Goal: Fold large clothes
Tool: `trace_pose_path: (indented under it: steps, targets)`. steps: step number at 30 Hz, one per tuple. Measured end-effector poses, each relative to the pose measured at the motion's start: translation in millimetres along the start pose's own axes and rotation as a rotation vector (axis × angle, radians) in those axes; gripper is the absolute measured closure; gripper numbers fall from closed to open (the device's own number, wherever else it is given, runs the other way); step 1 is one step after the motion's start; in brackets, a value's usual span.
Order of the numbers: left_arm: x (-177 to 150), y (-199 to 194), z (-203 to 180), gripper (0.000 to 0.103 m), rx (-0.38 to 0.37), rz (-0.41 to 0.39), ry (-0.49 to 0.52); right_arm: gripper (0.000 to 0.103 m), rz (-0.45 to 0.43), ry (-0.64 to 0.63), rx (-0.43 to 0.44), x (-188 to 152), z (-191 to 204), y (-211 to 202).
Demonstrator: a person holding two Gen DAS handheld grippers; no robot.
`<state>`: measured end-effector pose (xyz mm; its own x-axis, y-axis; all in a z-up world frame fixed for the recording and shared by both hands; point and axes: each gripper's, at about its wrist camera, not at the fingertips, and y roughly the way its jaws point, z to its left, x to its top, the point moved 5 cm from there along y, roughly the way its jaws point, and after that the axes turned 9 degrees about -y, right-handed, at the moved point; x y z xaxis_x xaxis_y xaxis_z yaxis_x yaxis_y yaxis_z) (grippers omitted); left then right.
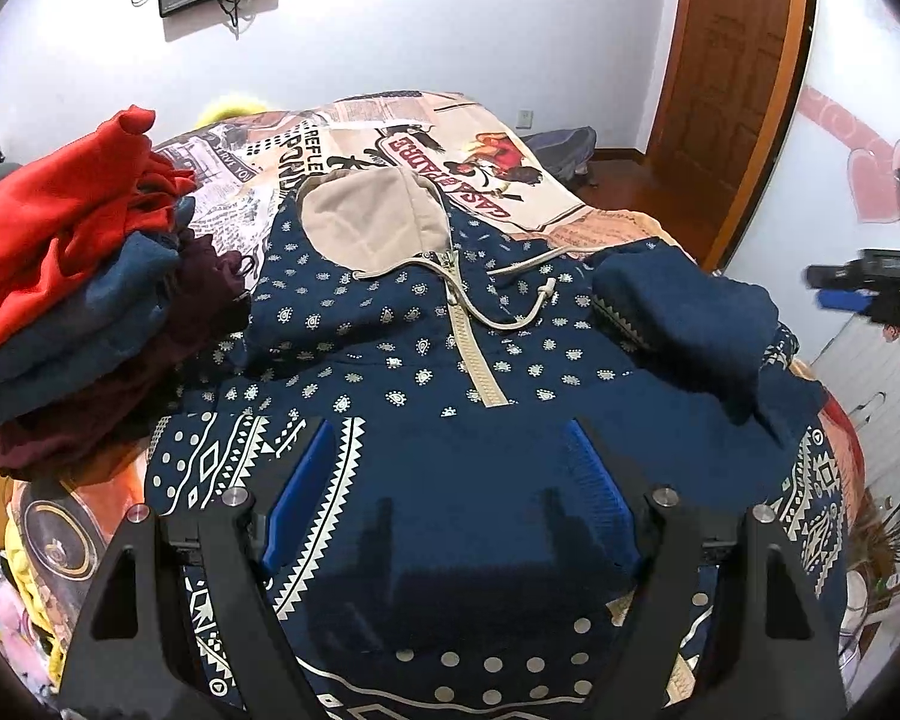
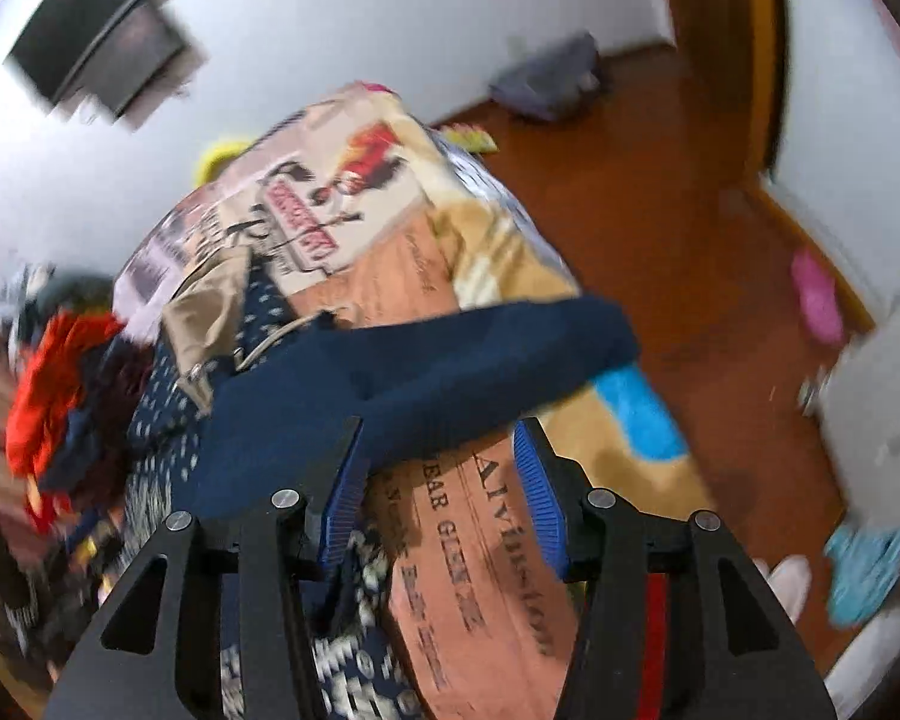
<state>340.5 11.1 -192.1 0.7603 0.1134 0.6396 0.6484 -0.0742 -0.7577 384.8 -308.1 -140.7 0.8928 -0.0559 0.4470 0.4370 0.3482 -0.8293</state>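
Observation:
A navy hoodie [image 1: 390, 348] with white patterns, a beige hood lining [image 1: 372, 222] and a cream zipper lies front up on the bed. Its right sleeve [image 1: 684, 324] is folded in over the chest. My left gripper [image 1: 450, 429] hovers over the lower front, jaws wide, open, with only flat cloth under it. In the blurred right wrist view, my right gripper [image 2: 441, 438] stands open at the bed's right side; the navy sleeve [image 2: 450, 360] lies just beyond its blue pads [image 2: 348, 480], and nothing is pressed between them. The right gripper [image 1: 858, 288] also shows at the left wrist view's right edge.
A pile of red, blue and maroon clothes [image 1: 72, 300] sits on the bed to the hoodie's left. The printed bedspread [image 1: 420, 132] stretches beyond the hood. A wooden door [image 1: 738, 60] and wood floor [image 2: 690, 210] lie to the right, with a pink slipper [image 2: 816, 294] on it.

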Motion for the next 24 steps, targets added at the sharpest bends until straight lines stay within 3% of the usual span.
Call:
trace_pose_path:
  steps: [11, 12, 15, 20, 24]
  targets:
    - [4.3, 3.2, -2.2, 0.025, 0.013, -0.006, 0.015, 0.057, 0.089, 0.273, 0.114, -5.7, -35.3, 76.0]
    - [4.5, 3.6, -1.9, 0.025, 0.012, -0.006, 0.013, 0.058, 0.08, 0.275, 0.12, -5.0, -36.3, 77.6]
    - [5.5, 4.0, -1.4, 0.025, 0.023, -0.009, 0.02, 0.091, 0.05, 0.256, 0.101, -1.0, -37.7, 76.9]
    - [6.7, -0.3, -0.9, 0.025, 0.024, -0.02, 0.024, 0.095, -0.012, 0.181, 0.069, 9.9, -26.5, 58.0]
    - [9.0, -8.9, 3.1, 0.025, 0.024, -0.039, 0.015, 0.096, -0.108, 0.074, 0.052, 25.7, -1.1, 19.6]
